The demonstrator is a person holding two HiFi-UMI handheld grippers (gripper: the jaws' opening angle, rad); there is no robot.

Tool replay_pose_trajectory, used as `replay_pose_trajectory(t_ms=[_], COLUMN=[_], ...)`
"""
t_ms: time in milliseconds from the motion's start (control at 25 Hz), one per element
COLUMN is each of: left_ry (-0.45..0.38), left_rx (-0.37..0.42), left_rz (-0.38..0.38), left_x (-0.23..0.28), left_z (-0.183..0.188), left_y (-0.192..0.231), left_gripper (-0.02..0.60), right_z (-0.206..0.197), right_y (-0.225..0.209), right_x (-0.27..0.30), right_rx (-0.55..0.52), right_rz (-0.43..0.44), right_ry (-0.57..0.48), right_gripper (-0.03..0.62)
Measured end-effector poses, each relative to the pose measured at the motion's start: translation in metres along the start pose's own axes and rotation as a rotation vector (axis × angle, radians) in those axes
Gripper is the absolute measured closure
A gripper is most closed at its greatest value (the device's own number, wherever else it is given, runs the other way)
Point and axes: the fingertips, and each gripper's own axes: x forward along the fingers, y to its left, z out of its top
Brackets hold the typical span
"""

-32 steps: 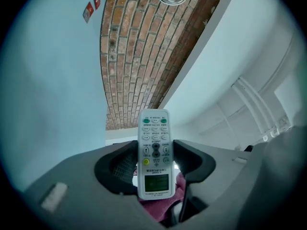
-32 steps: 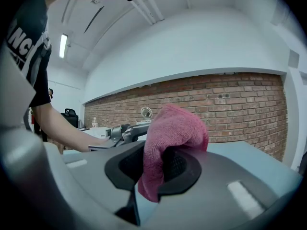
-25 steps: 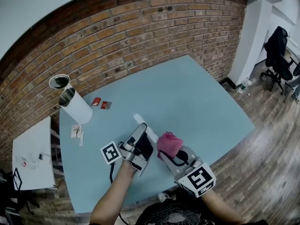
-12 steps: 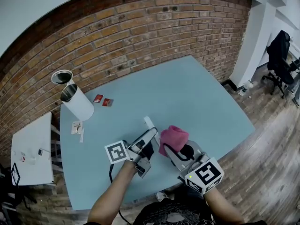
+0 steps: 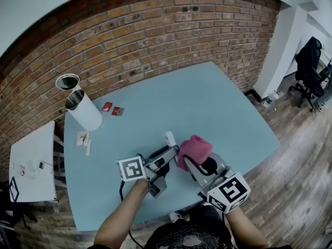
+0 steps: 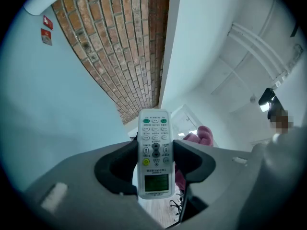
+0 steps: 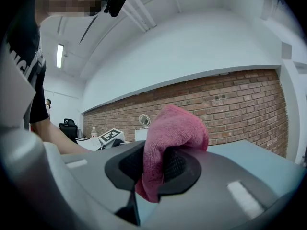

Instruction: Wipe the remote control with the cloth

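A white remote control with grey and green buttons and a small screen sits clamped between the jaws of my left gripper, its button face toward the camera. In the head view the remote control pokes out past the left gripper above the light blue table. A pink cloth is bunched between the jaws of my right gripper. From above, the pink cloth sits right beside the remote's tip, held by the right gripper.
A white cylinder with an open can top stands at the table's far left, with two small red packets and paper scraps near it. A brick wall backs the table. A white side table stands left; an office chair far right.
The left gripper has rolled and shifted so the remote now lies closer to the cloth. The right gripper has lifted the cloth slightly toward the remote's tip.
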Motion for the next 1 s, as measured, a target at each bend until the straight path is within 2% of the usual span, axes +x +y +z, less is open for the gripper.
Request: replay_pose_trajectory(t_ms=[200,360,840,1000], left_ry=[0.028,0.081,0.191,0.212], left_rx=[0.034,0.135,0.329,0.375], left_rz=[0.016,0.053,0.082,0.066], left_x=[0.000,-0.002,-0.002,-0.004], left_z=[-0.005,-0.007,-0.027,-0.031], left_y=[0.004,0.008,0.000,-0.005], left_gripper=[0.347,0.347,0.347,0.347], right_z=[0.004,0.014,0.028,0.032], right_y=[-0.001,-0.002,-0.013,-0.015], right_x=[0.002,0.001,0.005,0.005], right_rx=[-0.001,0.006,0.010,0.005], right_rz=[0.003,0.002,-0.012,-0.016], right_ry=[-0.007,-0.032,-0.065,-0.070], right_gripper=[0.533,0.533,0.533,0.533])
